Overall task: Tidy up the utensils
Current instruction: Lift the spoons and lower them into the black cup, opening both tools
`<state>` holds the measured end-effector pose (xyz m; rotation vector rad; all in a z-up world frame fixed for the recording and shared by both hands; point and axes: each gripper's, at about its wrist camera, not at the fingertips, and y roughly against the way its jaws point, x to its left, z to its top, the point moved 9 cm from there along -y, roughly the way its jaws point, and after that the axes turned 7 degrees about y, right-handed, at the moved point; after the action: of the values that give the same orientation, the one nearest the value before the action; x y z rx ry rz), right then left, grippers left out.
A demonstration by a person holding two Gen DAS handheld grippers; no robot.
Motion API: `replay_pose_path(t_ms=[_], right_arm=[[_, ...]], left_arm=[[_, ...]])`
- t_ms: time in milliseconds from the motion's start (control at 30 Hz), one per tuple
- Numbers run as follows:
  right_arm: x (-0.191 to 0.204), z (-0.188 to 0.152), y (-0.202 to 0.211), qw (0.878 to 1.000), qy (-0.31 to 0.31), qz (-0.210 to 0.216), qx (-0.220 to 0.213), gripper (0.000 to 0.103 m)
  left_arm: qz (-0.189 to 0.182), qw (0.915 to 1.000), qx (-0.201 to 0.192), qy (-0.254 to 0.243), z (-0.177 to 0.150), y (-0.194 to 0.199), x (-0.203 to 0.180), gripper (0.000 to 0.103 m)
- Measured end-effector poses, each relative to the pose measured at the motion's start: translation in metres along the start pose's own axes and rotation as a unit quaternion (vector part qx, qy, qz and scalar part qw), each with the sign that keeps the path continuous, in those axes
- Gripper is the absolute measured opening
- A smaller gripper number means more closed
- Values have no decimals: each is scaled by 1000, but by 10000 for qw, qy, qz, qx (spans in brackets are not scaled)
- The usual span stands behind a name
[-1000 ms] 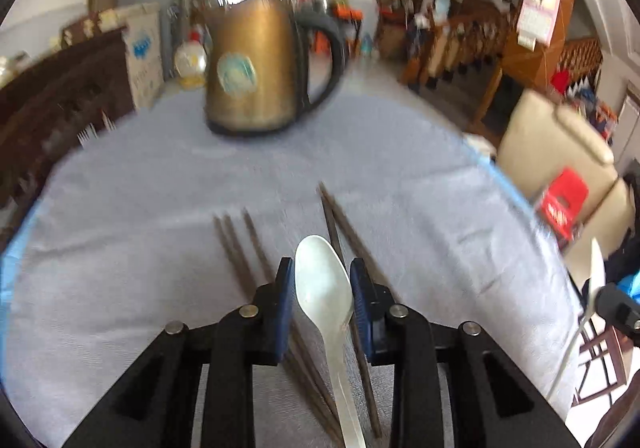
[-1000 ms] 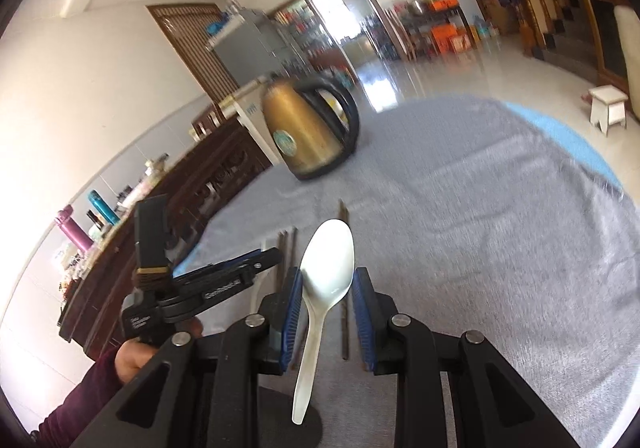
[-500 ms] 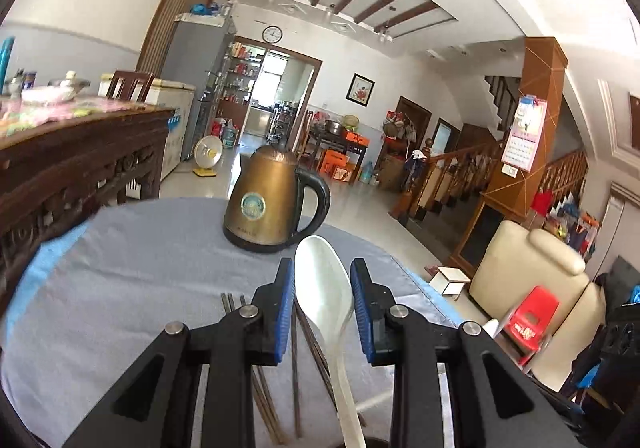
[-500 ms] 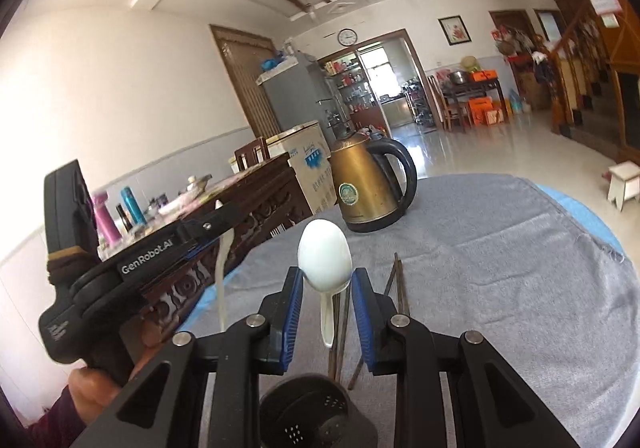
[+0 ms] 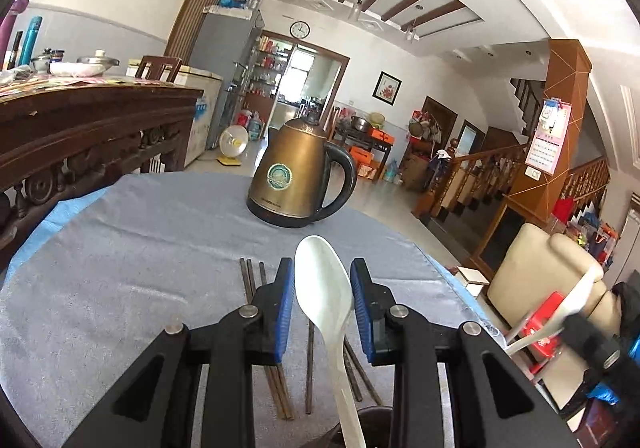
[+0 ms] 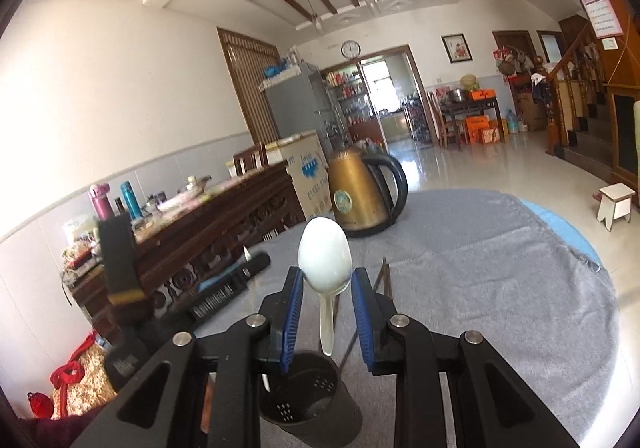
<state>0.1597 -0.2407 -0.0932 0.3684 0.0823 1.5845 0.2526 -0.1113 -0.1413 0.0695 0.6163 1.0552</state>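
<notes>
L gripper (image 5: 323, 290) grips a white spoon (image 5: 325, 288); the bowl of the spoon stands up between the blue pads (image 5: 285, 308), handle goes down toward the bottom edge of the left wrist view. R gripper (image 6: 326, 300) is also clenched on a white spoon (image 6: 325, 260), bowl up, handle hanging down at 6 o'clock. The handle tip is just above the black utensil cup (image 6: 308, 396), which stands on the table near the R gripper; I cannot tell if the tip already touches the cup. A dark rim at the bottom of the left wrist view, approx. under the L spoon, may be the same cup, not sure.

On the grey tablecloth (image 5: 120, 268) lie dark chopsticks (image 5: 250, 280), several pcs, spread under and beside the L gripper; in the right wrist view more sticks are seen at approx. 1 o'clock from the R gripper. A bronze kettle (image 5: 300, 179) with black handle stands at 12 o'clock, well apart from both grippers. A dark wooden sideboard (image 5: 92, 127) is at 10 o'clock behind the table. In the right wrist view the L gripper appears at 9 o'clock, blurred.
</notes>
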Motion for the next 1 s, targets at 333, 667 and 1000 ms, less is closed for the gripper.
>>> replay_pose_path(t_ms=[333,667,1000], right_arm=[[20,-7,8,9995,217,174,165,27],[14,-38,3,9981,201,161,564,27],[14,-5,12,9999,36,148,55,27]], left_arm=[[80,9999,12,-102,-17,6,7,30],[14,9997,133,-189,-29,12,6,30],[-258,9995,-163,52,5,20,-10,30]])
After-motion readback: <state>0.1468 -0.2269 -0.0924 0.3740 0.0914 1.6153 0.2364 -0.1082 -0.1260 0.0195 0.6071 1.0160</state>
